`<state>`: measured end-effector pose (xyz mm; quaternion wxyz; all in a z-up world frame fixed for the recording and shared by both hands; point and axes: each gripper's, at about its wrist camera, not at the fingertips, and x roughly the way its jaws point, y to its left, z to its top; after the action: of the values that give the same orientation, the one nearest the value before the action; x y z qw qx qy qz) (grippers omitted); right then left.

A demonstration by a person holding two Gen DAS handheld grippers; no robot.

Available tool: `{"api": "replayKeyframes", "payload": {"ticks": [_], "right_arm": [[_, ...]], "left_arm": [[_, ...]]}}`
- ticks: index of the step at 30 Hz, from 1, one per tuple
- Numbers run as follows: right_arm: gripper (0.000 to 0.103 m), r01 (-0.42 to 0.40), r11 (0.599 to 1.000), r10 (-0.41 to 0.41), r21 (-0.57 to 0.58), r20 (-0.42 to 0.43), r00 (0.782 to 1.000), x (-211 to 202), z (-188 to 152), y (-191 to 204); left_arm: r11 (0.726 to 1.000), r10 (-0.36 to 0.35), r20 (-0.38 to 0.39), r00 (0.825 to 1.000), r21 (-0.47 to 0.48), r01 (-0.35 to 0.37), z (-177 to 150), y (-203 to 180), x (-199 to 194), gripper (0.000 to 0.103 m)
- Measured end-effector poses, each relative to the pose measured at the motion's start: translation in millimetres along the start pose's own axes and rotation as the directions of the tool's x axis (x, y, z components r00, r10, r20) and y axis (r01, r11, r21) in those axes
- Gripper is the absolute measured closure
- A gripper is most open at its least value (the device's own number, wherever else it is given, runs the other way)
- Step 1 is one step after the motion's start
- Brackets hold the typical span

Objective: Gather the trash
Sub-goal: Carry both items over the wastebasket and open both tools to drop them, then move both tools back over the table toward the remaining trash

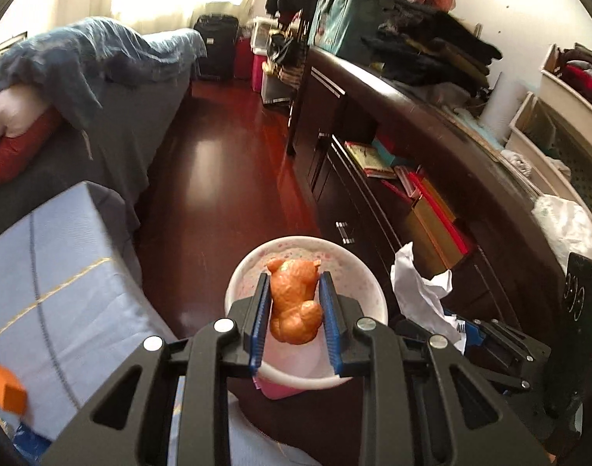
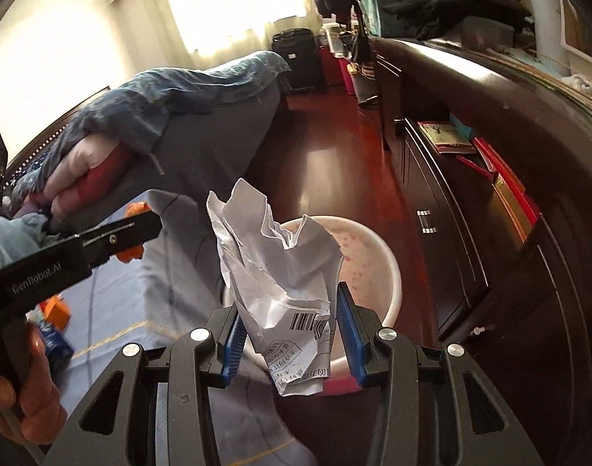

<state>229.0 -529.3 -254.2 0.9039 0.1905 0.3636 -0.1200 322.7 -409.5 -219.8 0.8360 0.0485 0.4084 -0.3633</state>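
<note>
2 grippers are poised above the white bin: left gripper clamped on an orange bear-shaped figure, right gripper clamped on crumpled paper; bin directly below both.

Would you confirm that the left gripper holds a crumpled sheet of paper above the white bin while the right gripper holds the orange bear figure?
The items are swapped. In the left wrist view the left gripper clamps the orange bear figure above the white bin; in the right wrist view the right gripper holds the crumpled paper.

bin white (pink speckles) | toy orange | paper white
</note>
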Motion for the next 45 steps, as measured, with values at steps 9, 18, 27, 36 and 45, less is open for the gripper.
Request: {"api": "replayKeyframes", "payload": {"ticks": [9, 18, 27, 36, 45], "right_arm": [[0.058, 0.024, 1.000, -0.024, 0.005, -0.048, 0.999, 52.3, 7.0, -12.4], [0.039, 0.059, 0.998, -0.060, -0.021, -0.039, 0.997, 80.1, 9.4, -17.0], [0.026, 0.102, 0.994, -0.103, -0.030, -0.038, 0.994, 67.4, 7.3, -9.3], [0.011, 0.146, 0.985, -0.148, -0.092, -0.024, 0.989, 7.2, -15.2, 42.8], [0.004, -0.019, 0.990, 0.019, -0.142, -0.004, 1.000, -52.8, -41.0, 110.9]], "left_arm": [[0.999, -0.016, -0.078, 0.997, -0.051, 0.012, 9.5, 10.8, 54.7, 0.076], [0.993, -0.086, -0.049, 0.995, -0.085, 0.081, 18.3, 15.6, 65.8, 0.046], [0.991, -0.012, 0.030, 0.999, -0.132, 0.016, 15.4, 35.0, 14.3, 0.034], [0.981, 0.135, 0.075, 0.988, -0.148, -0.122, -10.0, 53.1, -64.5, 0.025], [0.927, 0.333, 0.120, 0.935, -0.223, -0.302, -61.7, 92.4, -167.3, 0.015]]}}
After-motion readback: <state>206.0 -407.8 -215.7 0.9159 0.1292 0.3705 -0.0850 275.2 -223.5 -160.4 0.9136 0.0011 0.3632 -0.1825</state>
